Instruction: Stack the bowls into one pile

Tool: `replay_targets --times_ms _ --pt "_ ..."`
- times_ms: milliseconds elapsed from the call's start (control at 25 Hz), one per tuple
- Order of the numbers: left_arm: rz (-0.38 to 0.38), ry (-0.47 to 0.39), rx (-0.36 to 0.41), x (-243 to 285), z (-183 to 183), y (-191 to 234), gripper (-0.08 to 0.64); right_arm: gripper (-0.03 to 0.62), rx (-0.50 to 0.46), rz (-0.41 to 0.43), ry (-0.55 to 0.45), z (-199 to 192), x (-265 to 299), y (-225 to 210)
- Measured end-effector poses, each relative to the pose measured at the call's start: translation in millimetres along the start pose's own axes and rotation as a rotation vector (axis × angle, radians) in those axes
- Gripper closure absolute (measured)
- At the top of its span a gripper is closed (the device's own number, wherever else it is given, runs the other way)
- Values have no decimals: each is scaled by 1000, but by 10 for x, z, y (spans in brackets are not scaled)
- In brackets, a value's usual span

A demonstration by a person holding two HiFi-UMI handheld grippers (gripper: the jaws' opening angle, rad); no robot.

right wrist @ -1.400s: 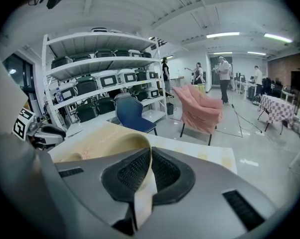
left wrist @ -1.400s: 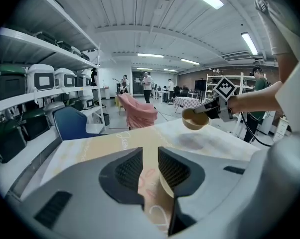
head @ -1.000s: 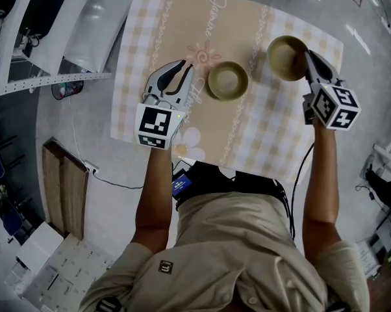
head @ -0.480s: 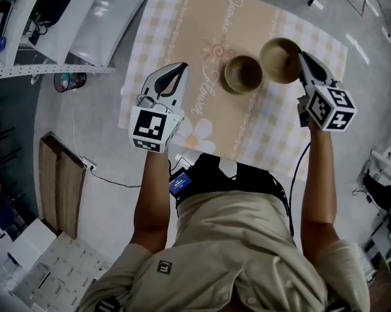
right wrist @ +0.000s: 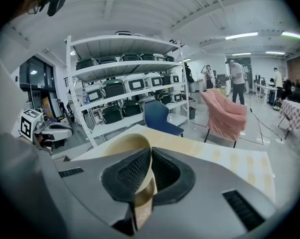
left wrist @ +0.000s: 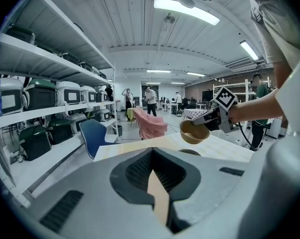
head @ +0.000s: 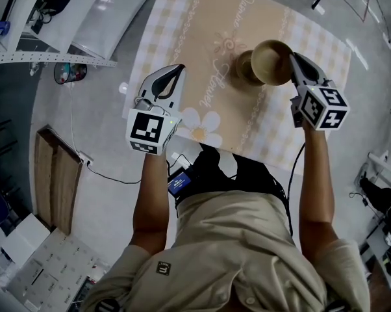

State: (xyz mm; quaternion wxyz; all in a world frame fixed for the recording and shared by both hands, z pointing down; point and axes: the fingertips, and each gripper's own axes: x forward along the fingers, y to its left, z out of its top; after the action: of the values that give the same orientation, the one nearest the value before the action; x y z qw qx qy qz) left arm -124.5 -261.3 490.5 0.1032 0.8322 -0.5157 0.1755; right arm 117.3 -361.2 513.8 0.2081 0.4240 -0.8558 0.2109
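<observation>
Tan in colour, the held bowl [head: 271,62] hangs in the right gripper [head: 291,60]. Its jaws are closed on the bowl's rim wall, one pad inside and one outside, and the rest of the bowl juts out past the jaw tips. The held bowl is in the air above the second bowl [head: 245,67], clear of it, and covers its right part in the head view. The second bowl stands on the table [head: 202,31]. The left gripper [head: 172,71] is well to the left of the second bowl, by the table's edge, its jaws fully together with nothing between them.
</observation>
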Motion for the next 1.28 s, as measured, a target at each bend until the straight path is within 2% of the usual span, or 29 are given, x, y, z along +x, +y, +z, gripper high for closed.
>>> replay_targets --times_ms 520,1280 --pt "13 26 -26 -195 -324 50 554 577 2 22 63 -384 230 211" --pt "-15 49 -53 14 -511 -15 554 577 -27 16 160 -829 573 141"
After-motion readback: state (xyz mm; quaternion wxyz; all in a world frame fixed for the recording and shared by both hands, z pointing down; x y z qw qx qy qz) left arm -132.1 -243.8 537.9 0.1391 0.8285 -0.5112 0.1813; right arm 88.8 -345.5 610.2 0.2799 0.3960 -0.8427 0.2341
